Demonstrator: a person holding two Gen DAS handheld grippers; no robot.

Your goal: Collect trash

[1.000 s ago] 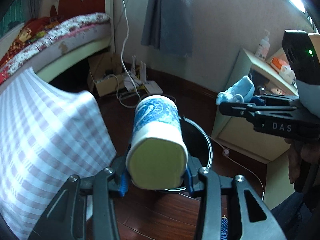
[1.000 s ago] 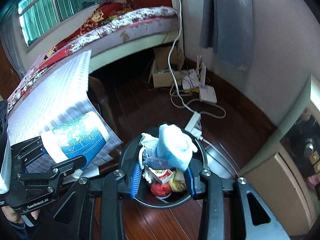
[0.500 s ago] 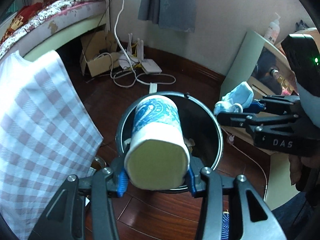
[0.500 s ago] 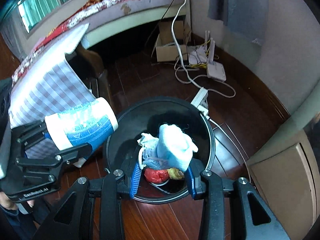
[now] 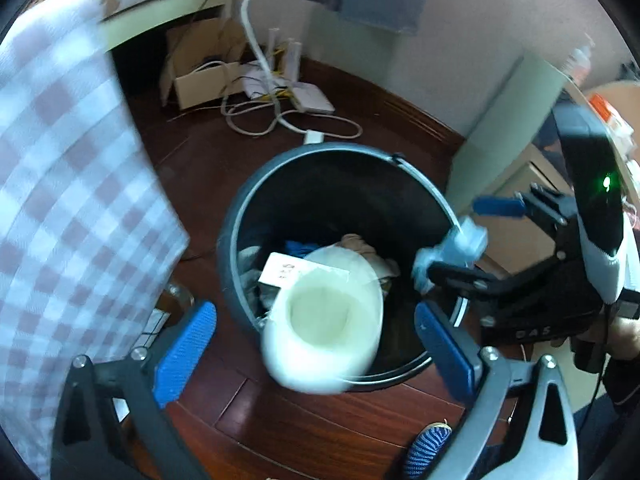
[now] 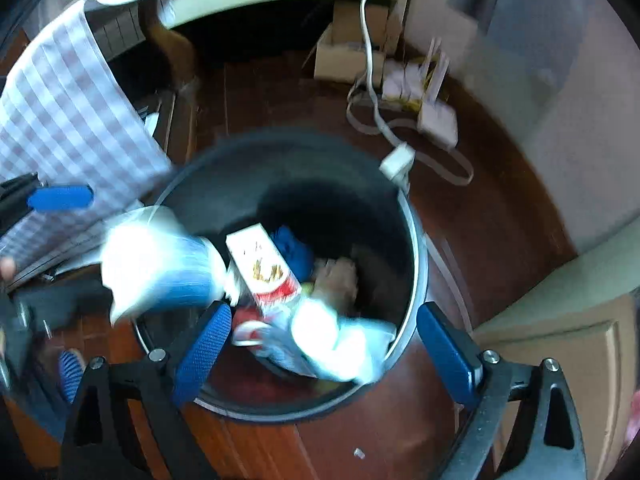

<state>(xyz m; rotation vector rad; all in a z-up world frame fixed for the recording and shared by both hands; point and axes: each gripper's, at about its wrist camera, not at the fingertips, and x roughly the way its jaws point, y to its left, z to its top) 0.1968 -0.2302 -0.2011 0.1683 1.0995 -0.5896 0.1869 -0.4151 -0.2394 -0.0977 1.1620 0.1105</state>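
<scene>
1. Black and round, a plastic trash bin (image 5: 240, 216) stands on the dark red wooden floor (image 5: 304, 420), its open mouth directly below both hand-held grippers.
2. The left gripper (image 5: 316, 336) has its blue-padded jaws spread wide and still opening; the white-and-blue paper cup (image 5: 324, 328) lies between the pads without touching either, blurred, over the near part of the bin's mouth.
3. In the right wrist view that same cup (image 6: 160, 264) shows as a bright smear at the bin's left rim, just beside one blue pad of the left gripper (image 6: 60, 197).
4. The right gripper (image 6: 324, 344) is likewise released, jaws opening and far apart; the pale blue crumpled cloth wad (image 6: 340, 344) is blurred between them, free of both pads, over the inside of the bin near its close rim.
5. Inside the bin lie a white carton with a red-printed end (image 6: 260, 268), a dark blue scrap (image 6: 292, 248) and some brownish crumpled material (image 6: 340, 280).
6. A lilac-and-white checked cloth (image 5: 72, 200) hangs to the left of the bin.
7. White cables (image 5: 256, 120), a white router (image 6: 436, 116) and a brown cardboard box (image 5: 196, 76) sit on the floor by the far wall, well apart from the bin.
</scene>
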